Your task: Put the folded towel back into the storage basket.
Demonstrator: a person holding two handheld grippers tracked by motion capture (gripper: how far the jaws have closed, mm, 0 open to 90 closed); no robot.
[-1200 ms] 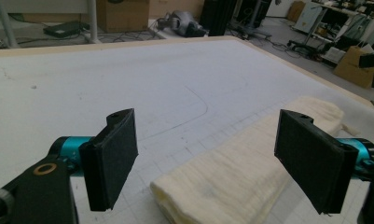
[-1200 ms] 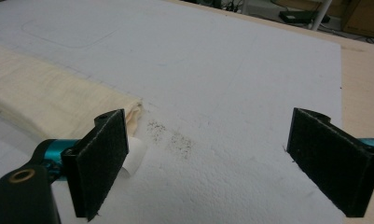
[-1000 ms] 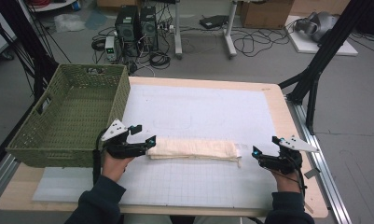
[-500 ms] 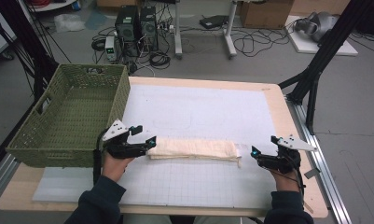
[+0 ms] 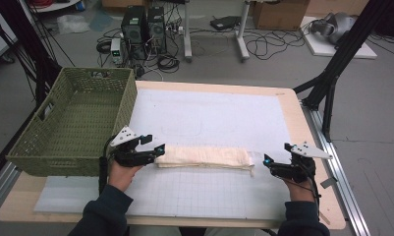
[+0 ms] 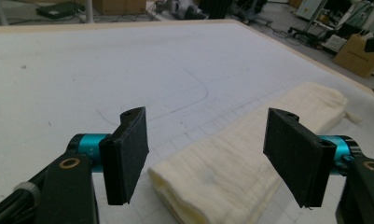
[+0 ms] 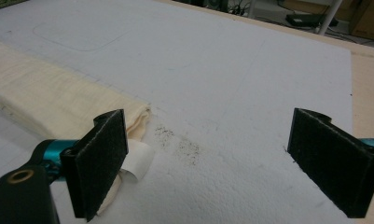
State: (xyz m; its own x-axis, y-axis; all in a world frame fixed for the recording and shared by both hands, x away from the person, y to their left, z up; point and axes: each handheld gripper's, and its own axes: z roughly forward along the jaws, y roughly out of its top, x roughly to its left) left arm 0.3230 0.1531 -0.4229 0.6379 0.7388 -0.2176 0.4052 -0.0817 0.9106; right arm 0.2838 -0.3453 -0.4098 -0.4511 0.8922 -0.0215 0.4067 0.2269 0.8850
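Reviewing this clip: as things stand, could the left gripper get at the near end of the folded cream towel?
Probably yes. The left gripper is open, and the end of the folded towel lies on the white mat between its jaws, with nothing lying between them. The green basket stands off to the side.

No words, numbers, brands or signs can be read anywhere. The white mat [image 5: 209, 118] on the tabletop [image 5: 293, 113] bears only a faint printed grid and a thin drawn outline, without lettering. The cardboard boxes [image 5: 278, 12] on the floor beyond are too blurred to read.
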